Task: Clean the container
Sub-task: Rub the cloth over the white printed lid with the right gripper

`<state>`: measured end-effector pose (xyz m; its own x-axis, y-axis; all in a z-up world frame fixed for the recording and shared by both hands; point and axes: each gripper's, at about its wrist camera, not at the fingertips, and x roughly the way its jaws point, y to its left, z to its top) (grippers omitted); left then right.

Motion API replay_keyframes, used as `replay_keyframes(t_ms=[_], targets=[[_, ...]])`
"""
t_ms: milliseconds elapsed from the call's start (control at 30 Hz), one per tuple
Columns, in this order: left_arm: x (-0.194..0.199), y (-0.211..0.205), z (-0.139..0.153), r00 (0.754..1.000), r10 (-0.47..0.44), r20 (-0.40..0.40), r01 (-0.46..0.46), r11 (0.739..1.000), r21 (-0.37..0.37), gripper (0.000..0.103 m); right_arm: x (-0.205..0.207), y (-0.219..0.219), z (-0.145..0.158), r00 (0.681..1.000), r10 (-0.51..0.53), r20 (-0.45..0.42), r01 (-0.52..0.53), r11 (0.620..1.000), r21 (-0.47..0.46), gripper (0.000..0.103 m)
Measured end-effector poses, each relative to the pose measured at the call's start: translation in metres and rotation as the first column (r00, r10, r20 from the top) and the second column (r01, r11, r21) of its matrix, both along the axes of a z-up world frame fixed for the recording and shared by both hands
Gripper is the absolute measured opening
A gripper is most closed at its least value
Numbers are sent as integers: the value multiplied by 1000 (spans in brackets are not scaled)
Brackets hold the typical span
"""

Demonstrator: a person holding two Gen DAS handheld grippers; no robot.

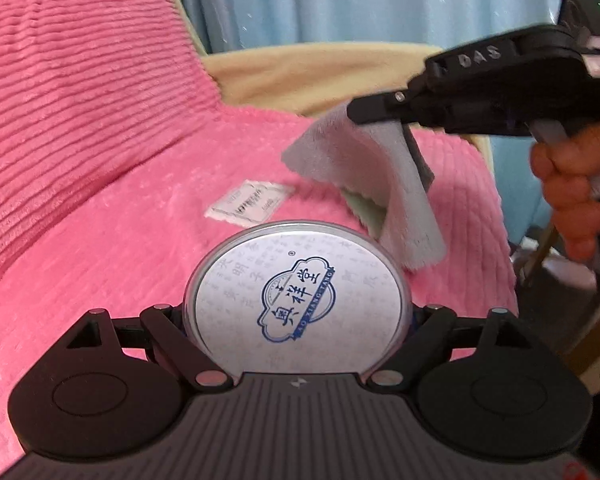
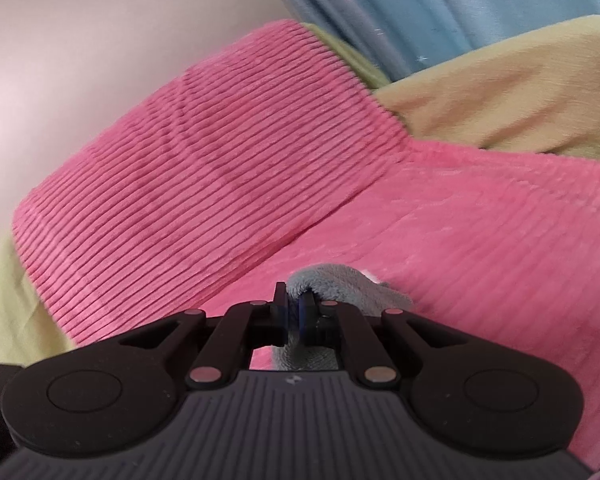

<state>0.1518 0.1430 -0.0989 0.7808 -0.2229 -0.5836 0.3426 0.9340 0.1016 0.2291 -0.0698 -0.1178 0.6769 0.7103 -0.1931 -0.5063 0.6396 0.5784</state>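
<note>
Left gripper (image 1: pixel 298 316) has its jaws clamped on a round tin (image 1: pixel 296 300), held up on edge with the printed lid facing the camera, above the pink blanket (image 1: pixel 100 160). Right gripper (image 2: pixel 296 312) has its jaws pinched tight on a grey cloth (image 1: pixel 380 176), which hangs just beside the tin's upper right.

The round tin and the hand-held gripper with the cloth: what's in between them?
In the left wrist view, only the grey cloth hangs between the right hand-held gripper and the round tin, over the pink blanket. Its lower edge reaches the tin's rim.
</note>
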Motion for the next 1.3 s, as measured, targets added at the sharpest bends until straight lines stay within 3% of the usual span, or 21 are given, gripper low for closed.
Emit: replay_keyframes(t_ms=[133, 300, 467, 667, 1300], targets=[[7, 4, -1, 995, 28, 91, -26, 999, -24, 86, -5, 9, 5, 990, 138, 32, -139, 989, 42, 3], [23, 5, -12, 995, 18, 99, -17, 1000, -13, 86, -12, 33, 8, 955, 289, 66, -289, 957, -9, 3], [24, 12, -13, 995, 15, 95, -12, 999, -37, 86, -11, 43, 7, 949, 312, 54, -311, 950, -23, 3], [15, 14, -15, 996, 4, 90, -3, 1000, -10, 87, -9, 55, 7, 940, 339, 40, -338, 940, -39, 3], [19, 24, -18, 996, 4, 90, 2, 997, -73, 85, -5, 94, 5, 907, 422, -9, -421, 903, -87, 1]])
